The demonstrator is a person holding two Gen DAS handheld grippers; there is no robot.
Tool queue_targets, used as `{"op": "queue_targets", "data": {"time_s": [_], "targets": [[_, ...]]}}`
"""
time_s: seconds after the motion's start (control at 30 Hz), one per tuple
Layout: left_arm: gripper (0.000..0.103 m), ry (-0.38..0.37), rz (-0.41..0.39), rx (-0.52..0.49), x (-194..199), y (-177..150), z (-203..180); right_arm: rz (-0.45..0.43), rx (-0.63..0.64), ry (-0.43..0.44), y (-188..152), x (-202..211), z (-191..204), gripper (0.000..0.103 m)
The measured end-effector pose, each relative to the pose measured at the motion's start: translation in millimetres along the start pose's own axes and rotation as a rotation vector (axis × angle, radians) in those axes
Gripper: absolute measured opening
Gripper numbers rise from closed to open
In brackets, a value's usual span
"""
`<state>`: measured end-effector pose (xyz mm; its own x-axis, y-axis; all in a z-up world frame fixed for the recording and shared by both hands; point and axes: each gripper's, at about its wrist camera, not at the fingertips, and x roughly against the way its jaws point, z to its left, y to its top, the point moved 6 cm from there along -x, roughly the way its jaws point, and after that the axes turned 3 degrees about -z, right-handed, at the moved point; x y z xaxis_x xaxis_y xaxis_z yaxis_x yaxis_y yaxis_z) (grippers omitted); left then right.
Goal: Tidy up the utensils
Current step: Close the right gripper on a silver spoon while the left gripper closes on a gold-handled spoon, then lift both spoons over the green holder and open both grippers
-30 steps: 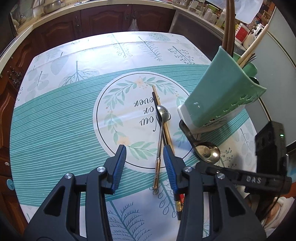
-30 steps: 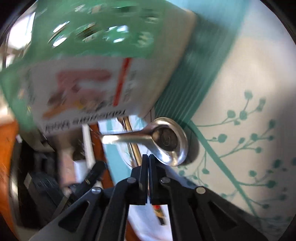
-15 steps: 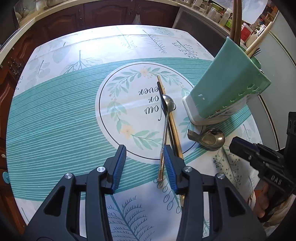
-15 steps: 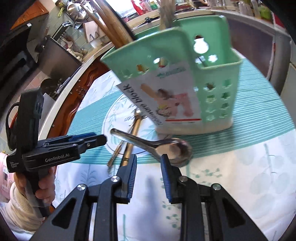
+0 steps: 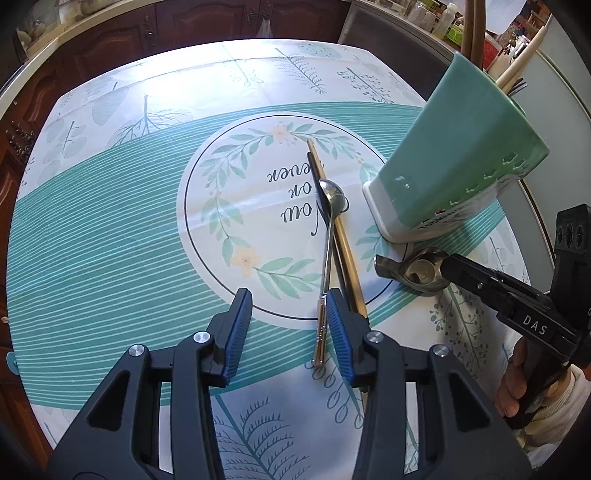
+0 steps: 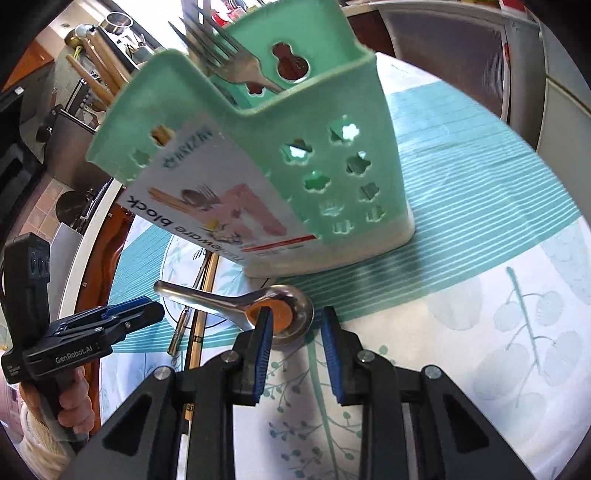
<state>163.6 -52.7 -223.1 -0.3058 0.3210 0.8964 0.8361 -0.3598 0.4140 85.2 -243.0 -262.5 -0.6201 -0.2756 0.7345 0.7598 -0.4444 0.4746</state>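
Observation:
A short steel soup spoon (image 6: 236, 301) (image 5: 417, 269) lies on the tablecloth in front of the green utensil caddy (image 6: 332, 155) (image 5: 454, 166). My right gripper (image 6: 295, 328) (image 5: 448, 264) is open, and its left finger overlaps the spoon's bowl, which is not pinched. A thin long spoon (image 5: 327, 258) lies across a pair of chopsticks (image 5: 345, 247) in the cloth's printed circle. My left gripper (image 5: 288, 314) (image 6: 147, 312) hovers open, with the thin spoon's handle end just inside its right finger (image 5: 338, 325).
The caddy holds forks (image 6: 236, 66) and wooden handles (image 5: 474, 29). The round table (image 5: 92, 229) wears a teal-striped leaf cloth. Dark cabinets (image 5: 110, 40) and a counter stand beyond its far edge. A person's hand (image 5: 513, 384) holds each gripper.
My right gripper went from shut to open, rolled upright and lifted back from the soup spoon. The soup spoon's handle swung to point left. My left gripper barely moved.

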Motion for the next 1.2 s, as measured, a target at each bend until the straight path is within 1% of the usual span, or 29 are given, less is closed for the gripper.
{"op": "queue_targets", "data": {"time_s": [0.1, 0.13, 0.17, 0.2, 0.3, 0.37, 0.4, 0.47, 0.53, 0.63, 0.73, 0.9, 0.97, 1.03, 1.07, 1.13, 1.17, 1.2], "targets": [[0.038, 0.004, 0.015, -0.026, -5, 1, -4, -0.023, 0.006, 0.017, 0, -2, 1, 0.026], [0.038, 0.004, 0.020, -0.035, -6, 1, -6, -0.032, 0.006, 0.016, 0, -2, 1, 0.019], [0.038, 0.006, 0.025, -0.046, -7, 1, -8, -0.032, 0.009, 0.009, 0, -3, 0, 0.004], [0.038, 0.006, 0.030, -0.057, -9, 2, -9, -0.022, 0.013, 0.003, -1, -6, 1, 0.003], [0.038, 0.002, 0.052, -0.087, -15, 5, -15, -0.034, 0.018, 0.019, -2, -2, -1, 0.002], [0.029, -0.004, 0.068, -0.106, -19, 7, -20, -0.060, 0.028, 0.019, -1, 6, -2, 0.001], [0.027, -0.006, 0.078, -0.113, -21, 8, -22, -0.068, 0.031, 0.016, 0, 9, -2, 0.001], [0.017, -0.006, 0.105, -0.127, -27, 13, -26, -0.088, 0.027, 0.023, 3, 17, -6, 0.001], [0.012, 0.005, 0.127, -0.147, -31, 16, -29, -0.099, 0.024, 0.027, 5, 25, -10, 0.001], [0.011, 0.011, 0.164, -0.175, -38, 24, -34, -0.110, 0.026, 0.027, 6, 34, -13, 0.001], [0.011, 0.038, 0.195, -0.216, -44, 31, -40, -0.111, 0.030, 0.032, 4, 39, -14, 0.002], [0.011, 0.092, 0.278, -0.282, -55, 44, -49, -0.105, 0.024, 0.047, 0, 43, -13, 0.002], [0.011, 0.095, 0.309, -0.294, -59, 48, -52, -0.103, 0.020, 0.052, 0, 44, -15, 0.002], [0.010, 0.086, 0.336, -0.279, -61, 51, -51, -0.098, 0.018, 0.057, -1, 45, -17, 0.002], [0.002, 0.099, 0.338, -0.283, -61, 52, -50, -0.096, 0.018, 0.061, 0, 46, -17, 0.002], [0.002, 0.102, 0.328, -0.285, -60, 54, -48, -0.095, 0.019, 0.065, 0, 46, -18, 0.002], [0.002, 0.094, 0.311, -0.281, -57, 52, -49, -0.098, 0.023, 0.067, 0, 48, -19, 0.002], [0.002, 0.106, 0.293, -0.286, -53, 49, -49, -0.101, 0.029, 0.068, 0, 49, -18, 0.002]]}}
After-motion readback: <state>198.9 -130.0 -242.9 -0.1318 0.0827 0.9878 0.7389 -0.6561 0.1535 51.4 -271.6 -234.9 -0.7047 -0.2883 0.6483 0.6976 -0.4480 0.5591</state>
